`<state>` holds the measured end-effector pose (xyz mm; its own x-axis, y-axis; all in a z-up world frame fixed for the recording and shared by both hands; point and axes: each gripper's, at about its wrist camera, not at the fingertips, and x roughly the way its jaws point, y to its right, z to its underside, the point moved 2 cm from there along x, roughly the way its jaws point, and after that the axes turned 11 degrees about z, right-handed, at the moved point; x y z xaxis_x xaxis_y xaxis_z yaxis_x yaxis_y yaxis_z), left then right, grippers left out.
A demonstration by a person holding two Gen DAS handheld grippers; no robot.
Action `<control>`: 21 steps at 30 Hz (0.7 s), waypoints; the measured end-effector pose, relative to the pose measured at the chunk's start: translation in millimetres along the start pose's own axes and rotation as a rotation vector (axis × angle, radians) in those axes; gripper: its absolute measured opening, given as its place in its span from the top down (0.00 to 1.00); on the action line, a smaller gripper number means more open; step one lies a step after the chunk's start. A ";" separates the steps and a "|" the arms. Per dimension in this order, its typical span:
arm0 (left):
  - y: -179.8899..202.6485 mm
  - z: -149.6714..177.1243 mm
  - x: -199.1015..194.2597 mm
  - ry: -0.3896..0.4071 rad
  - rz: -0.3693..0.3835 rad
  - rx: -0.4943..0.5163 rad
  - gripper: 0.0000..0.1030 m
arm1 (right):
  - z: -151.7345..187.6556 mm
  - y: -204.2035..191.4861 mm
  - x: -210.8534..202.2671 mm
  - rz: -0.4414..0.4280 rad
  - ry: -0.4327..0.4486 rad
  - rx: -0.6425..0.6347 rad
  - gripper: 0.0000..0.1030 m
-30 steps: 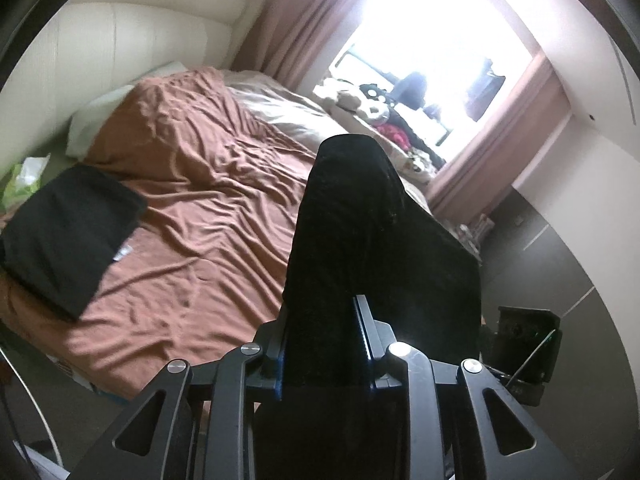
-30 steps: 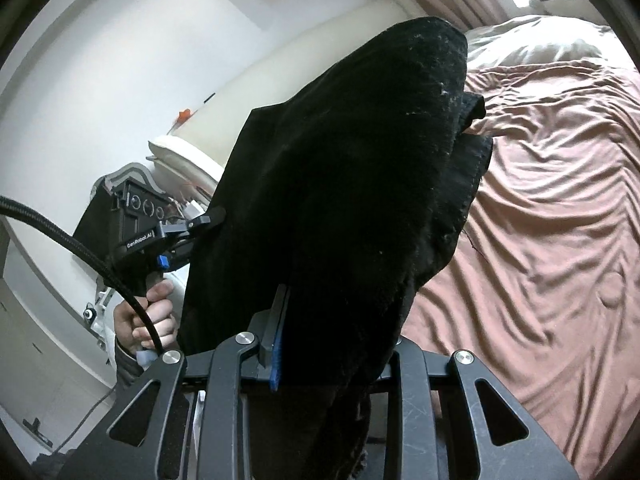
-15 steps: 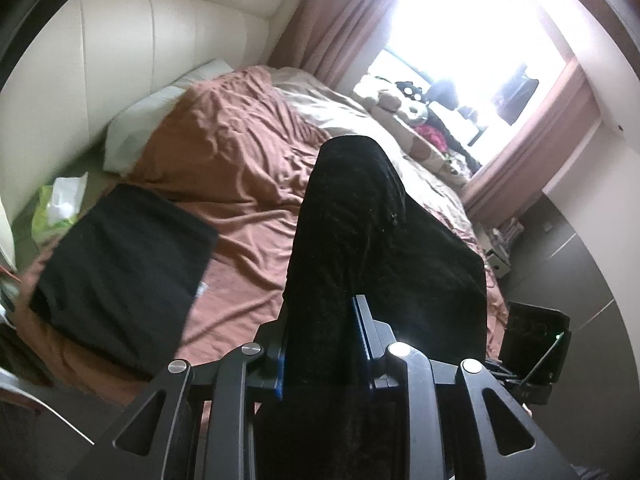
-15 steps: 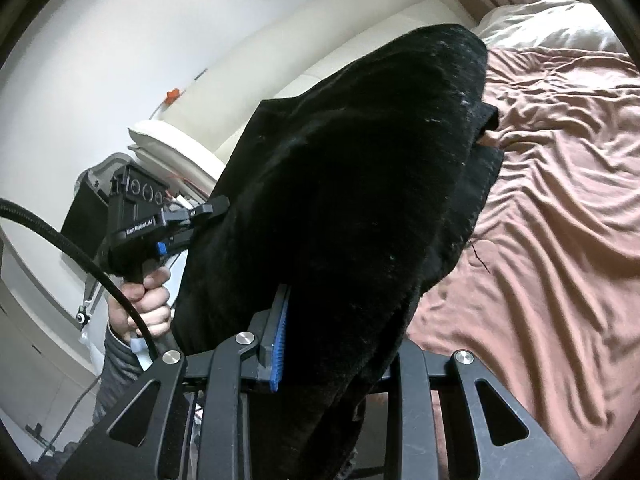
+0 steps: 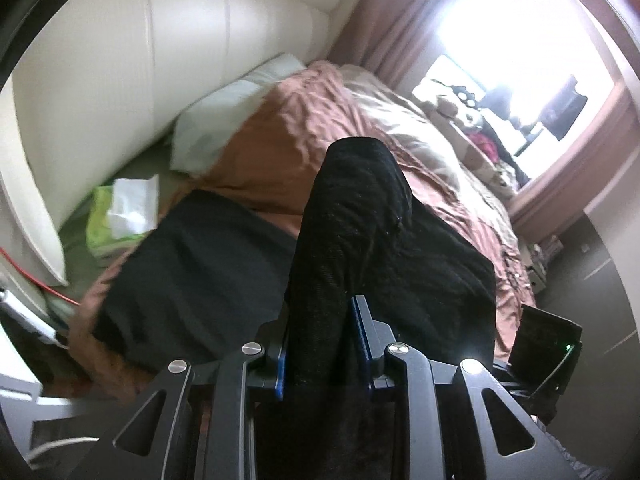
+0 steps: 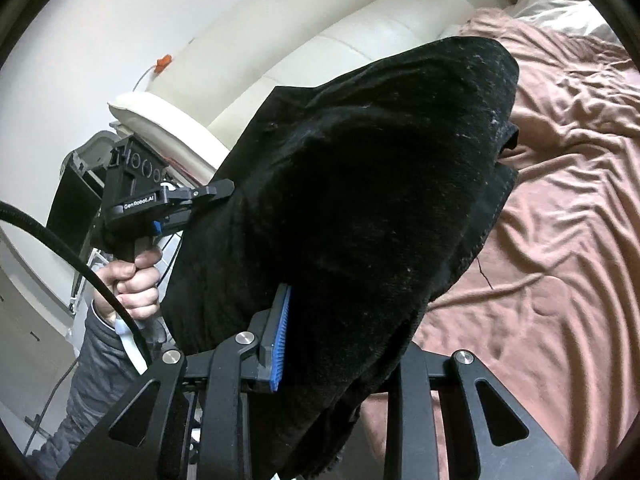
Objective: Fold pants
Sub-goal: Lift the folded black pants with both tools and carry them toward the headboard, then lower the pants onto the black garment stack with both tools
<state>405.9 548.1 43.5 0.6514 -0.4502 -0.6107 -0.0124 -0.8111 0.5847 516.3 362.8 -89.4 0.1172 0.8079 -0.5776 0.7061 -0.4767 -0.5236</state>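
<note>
A pair of black pants (image 5: 360, 216) hangs folded between my two grippers above the bed. My left gripper (image 5: 322, 340) is shut on one end, with the cloth bulging up from between its blue pads. In the right wrist view the pants (image 6: 380, 184) drape over my right gripper (image 6: 332, 344), which is shut on the other end; one blue pad (image 6: 280, 340) shows and the other finger is hidden under cloth. The left gripper (image 6: 216, 196) appears there too, clamped on the pants' edge and held by a hand (image 6: 136, 280).
A folded black garment (image 5: 192, 272) lies on the brown sheet (image 5: 304, 136) near the bed's corner, just beyond my left gripper. A pillow (image 5: 224, 124), a green tissue pack (image 5: 120, 212) and a cream headboard (image 5: 132, 60) lie behind it. A red cable (image 5: 40, 280) runs at the left.
Both grippers have carried the pants sideways toward the head of the bed. The folded black garment and the headboard now loom larger and nearer the left gripper. Both grips are unchanged.
</note>
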 end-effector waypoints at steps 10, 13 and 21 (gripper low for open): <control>-66.2 -40.2 0.3 -0.010 -0.097 -0.053 0.73 | -28.1 -19.0 78.5 -0.035 -0.040 -0.019 0.77; -85.8 -51.7 5.4 -0.013 -0.141 -0.059 0.73 | -33.8 -23.8 105.2 -0.043 -0.055 -0.014 0.77; -123.0 -72.6 35.9 -0.017 -0.193 -0.119 0.73 | -36.2 -25.3 153.1 -0.033 -0.060 0.004 0.77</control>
<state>485.9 658.7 -11.6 0.6204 -0.2978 -0.7255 0.2014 -0.8336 0.5143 541.6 511.0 -141.9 0.0515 0.8008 -0.5967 0.7064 -0.4516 -0.5451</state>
